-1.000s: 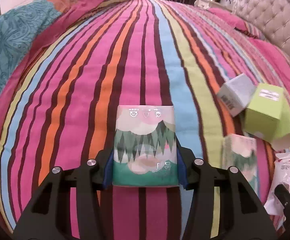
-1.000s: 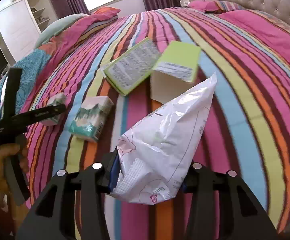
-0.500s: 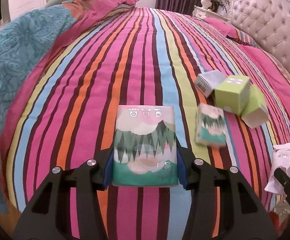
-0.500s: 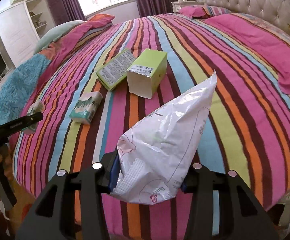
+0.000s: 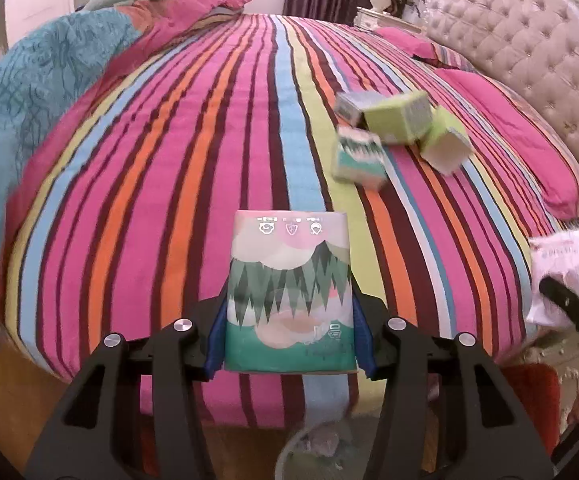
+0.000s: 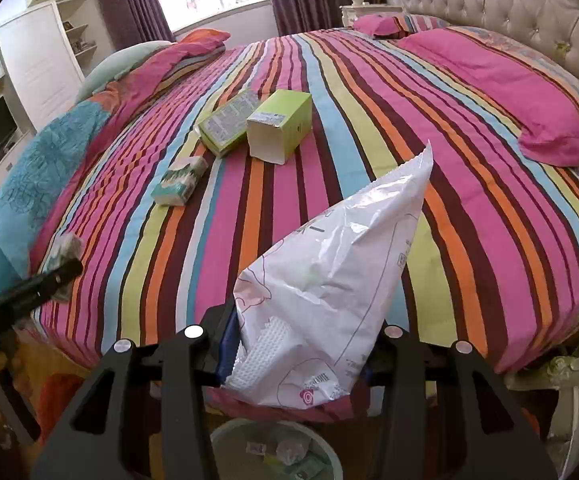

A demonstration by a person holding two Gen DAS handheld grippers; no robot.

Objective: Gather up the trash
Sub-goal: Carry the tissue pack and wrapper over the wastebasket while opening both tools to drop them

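The left gripper (image 5: 289, 328) clamps a tissue pack (image 5: 289, 300); the right gripper (image 6: 293, 356) grips a white plastic bag (image 6: 329, 276). 2 green boxes (image 6: 277, 124) lie on the bed (image 6: 469, 200) at 11 o'clock, and a bin (image 6: 273, 452) sits at 6.

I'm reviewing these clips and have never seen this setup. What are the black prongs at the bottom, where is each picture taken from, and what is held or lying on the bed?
No robot here: a person carries two handheld grippers, each with a camera looking along its fingers. The left gripper is shut on a tissue pack; the right gripper is shut on a white plastic bag. On the striped bedspread lie another tissue pack, a printed carton and a green carton. A bin with scraps in it shows below the bed's edge.
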